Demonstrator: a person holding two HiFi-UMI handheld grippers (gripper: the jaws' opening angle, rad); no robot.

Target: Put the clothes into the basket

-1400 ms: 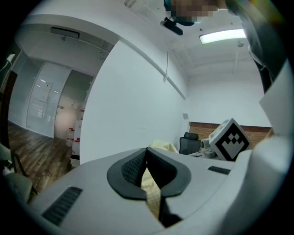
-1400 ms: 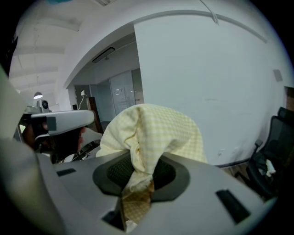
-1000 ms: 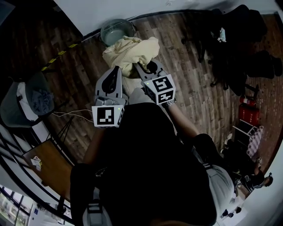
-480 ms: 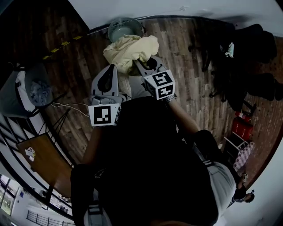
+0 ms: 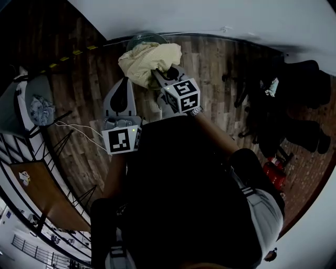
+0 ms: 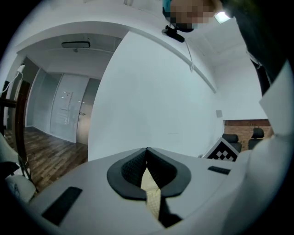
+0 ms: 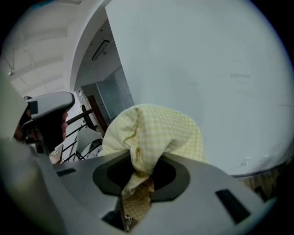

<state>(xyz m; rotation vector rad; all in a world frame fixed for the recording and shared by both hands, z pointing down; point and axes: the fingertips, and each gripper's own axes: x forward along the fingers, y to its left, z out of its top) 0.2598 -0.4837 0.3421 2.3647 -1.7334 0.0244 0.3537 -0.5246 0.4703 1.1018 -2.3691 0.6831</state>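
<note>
Now the yellow checked garment (image 5: 149, 57) hangs at the far side, partly hiding the basket (image 5: 138, 38) by the wall (image 5: 210, 16). The right gripper (image 5: 156, 73) is clamped on a thick fold, and the left gripper (image 5: 125, 80) pinches a thin strip. I'd bring the bundle squarely over the basket, lower it, then release both, so nothing drapes outside.

The head view looks steeply down from above the person onto the dark wooden plank floor (image 5: 231, 113). Each gripper view sits close behind its own jaws, facing the plain white wall (image 6: 151, 101). All three views share the pale yellow checked cloth (image 5: 147, 59).
</note>
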